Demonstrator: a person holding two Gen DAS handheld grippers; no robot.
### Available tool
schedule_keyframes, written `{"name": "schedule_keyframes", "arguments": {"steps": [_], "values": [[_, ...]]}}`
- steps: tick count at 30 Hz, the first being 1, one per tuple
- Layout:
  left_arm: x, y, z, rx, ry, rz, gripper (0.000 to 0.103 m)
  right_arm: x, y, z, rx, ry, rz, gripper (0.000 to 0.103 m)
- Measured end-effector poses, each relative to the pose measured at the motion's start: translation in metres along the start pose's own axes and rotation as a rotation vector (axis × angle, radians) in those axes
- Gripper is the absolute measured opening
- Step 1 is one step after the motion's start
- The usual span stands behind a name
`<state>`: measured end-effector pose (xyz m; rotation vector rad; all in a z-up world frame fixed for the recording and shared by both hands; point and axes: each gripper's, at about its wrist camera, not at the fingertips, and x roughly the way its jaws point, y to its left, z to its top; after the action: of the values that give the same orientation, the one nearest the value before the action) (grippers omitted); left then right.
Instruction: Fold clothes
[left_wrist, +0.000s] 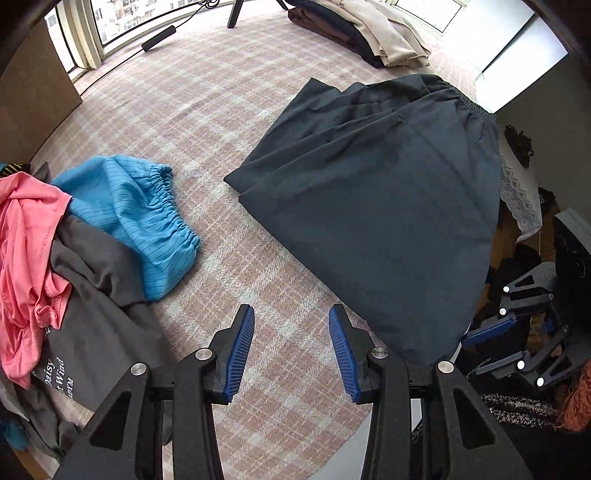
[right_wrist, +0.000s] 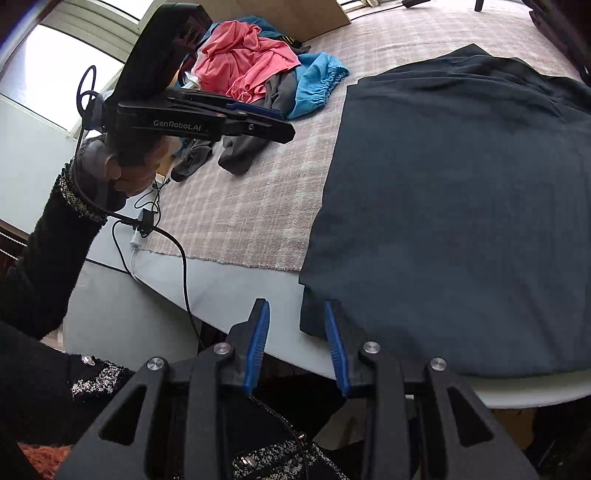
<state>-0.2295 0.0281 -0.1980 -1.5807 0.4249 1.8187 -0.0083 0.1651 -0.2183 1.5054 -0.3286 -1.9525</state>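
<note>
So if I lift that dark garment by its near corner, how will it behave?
The dark garment will probably drape limp: it lies flat with soft creases and layered folds at its far end. It looks thin, so likely light. Its near edge overhangs the checked cloth, so pulling there may drag the whole piece. The right gripper is open beside that corner.

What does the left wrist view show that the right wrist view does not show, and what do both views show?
Only the left wrist view shows the stack of beige and brown folded clothes at the far end, and the white lettering on the grey garment.

Only the right wrist view shows the person's hand around the handle of the left gripper, and the black cable over the table edge.

Both show the dark navy garment, the blue striped garment, the pink garment and the checked cloth.
</note>
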Motion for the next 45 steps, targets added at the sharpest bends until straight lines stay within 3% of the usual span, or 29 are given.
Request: {"name": "schedule_keyframes", "arguments": {"steps": [4, 8, 16, 21, 22, 23, 24, 26, 28, 30, 35, 38, 40, 45], "values": [[0.017, -0.001, 0.021, 0.071, 0.014, -0.04, 0.04, 0.005, 0.017, -0.033, 0.131, -0.063, -0.135, 0.032], [0.025, 0.003, 0.043, 0.066, 0.014, -0.046, 0.044, 0.017, 0.014, -0.045, 0.256, -0.11, -0.225, 0.032], [0.033, 0.01, 0.058, 0.038, 0.033, -0.088, 0.047, 0.032, 0.024, -0.041, 0.313, -0.212, -0.33, 0.039], [0.037, 0.016, 0.066, -0.02, 0.022, -0.13, 0.047, 0.037, 0.03, -0.036, 0.279, -0.25, -0.379, 0.038], [0.038, 0.016, 0.068, -0.021, 0.021, -0.137, 0.047, 0.038, 0.031, -0.036, 0.269, -0.248, -0.382, 0.032], [0.039, 0.015, 0.069, -0.018, 0.02, -0.141, 0.047, 0.039, 0.031, -0.035, 0.263, -0.249, -0.391, 0.017], [0.041, 0.014, 0.07, -0.015, 0.015, -0.139, 0.047, 0.039, 0.03, -0.035, 0.268, -0.248, -0.398, 0.01], [0.043, 0.012, 0.072, -0.007, 0.004, -0.137, 0.044, 0.035, 0.028, -0.036, 0.277, -0.258, -0.376, 0.006], [0.046, 0.011, 0.075, 0.0, -0.012, -0.133, 0.027, 0.029, 0.031, -0.037, 0.264, -0.277, -0.371, 0.005], [0.048, 0.012, 0.078, 0.004, -0.022, -0.125, 0.017, 0.026, 0.036, -0.037, 0.228, -0.263, -0.388, 0.004], [0.05, 0.013, 0.084, 0.017, -0.028, -0.126, 0.013, 0.029, 0.037, -0.039, 0.192, -0.202, -0.395, 0.002], [0.048, 0.016, 0.081, -0.006, -0.013, -0.098, 0.029, 0.026, 0.034, -0.037, 0.202, -0.198, -0.382, 0.002], [0.043, 0.02, 0.079, -0.036, -0.016, -0.093, 0.054, 0.023, 0.034, -0.038, 0.204, -0.204, -0.382, 0.003], [0.046, 0.029, 0.082, -0.109, -0.032, -0.147, 0.058, 0.026, 0.027, -0.038, 0.235, -0.195, -0.352, 0.003]]}}
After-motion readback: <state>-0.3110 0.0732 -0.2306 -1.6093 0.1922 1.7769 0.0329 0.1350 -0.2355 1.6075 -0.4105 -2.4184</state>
